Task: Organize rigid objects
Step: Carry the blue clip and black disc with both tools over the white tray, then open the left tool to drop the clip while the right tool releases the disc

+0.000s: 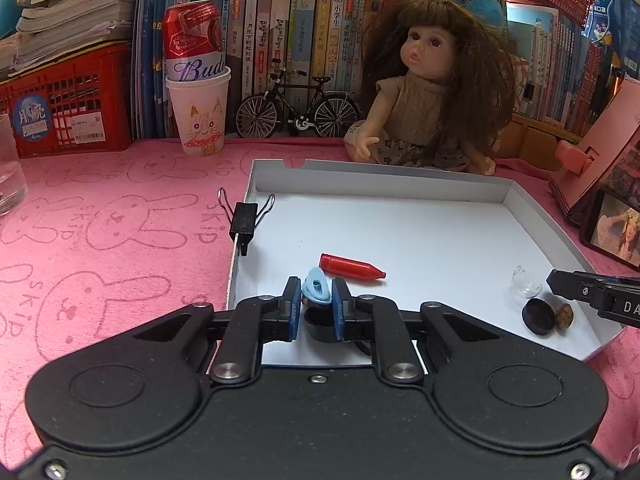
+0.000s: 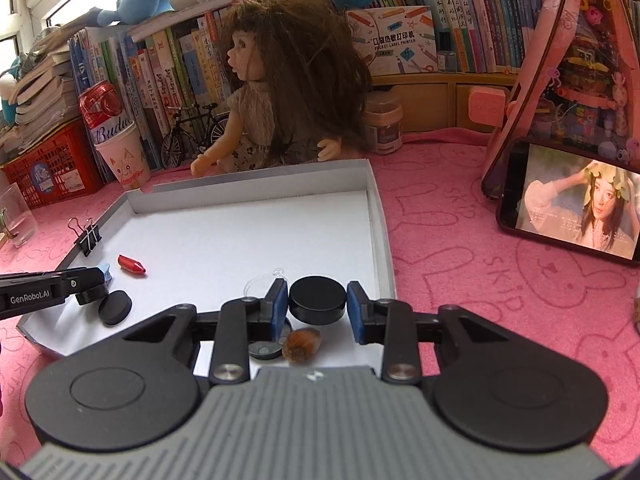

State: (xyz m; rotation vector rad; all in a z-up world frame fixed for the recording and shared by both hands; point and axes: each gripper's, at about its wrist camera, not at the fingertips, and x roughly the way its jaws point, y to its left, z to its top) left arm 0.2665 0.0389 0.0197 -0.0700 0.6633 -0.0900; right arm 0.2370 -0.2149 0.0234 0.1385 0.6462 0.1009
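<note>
A shallow white tray (image 1: 376, 186) lies on the pink cloth. In the left wrist view my left gripper (image 1: 316, 300) is shut on a small light-blue piece (image 1: 315, 290), low over the tray's near left part, with a black round part (image 1: 320, 330) just beneath. A red crayon-shaped piece (image 1: 352, 271) lies beyond it. In the right wrist view my right gripper (image 2: 318, 308) is shut on a black puck (image 2: 318, 300). Under that gripper lie a brown nut (image 2: 302, 344) and a grey disc (image 2: 264, 350). Another black disc (image 2: 115, 307) sits near the left gripper's finger (image 2: 80, 280).
A black binder clip (image 1: 244, 220) grips the tray's left wall. A clear dome (image 1: 526, 282) lies at the tray's right. Behind the tray sit a doll (image 1: 420, 92), a model bicycle (image 1: 298, 108) and a can in a paper cup (image 1: 198, 116). A phone (image 2: 572, 208) leans on the right.
</note>
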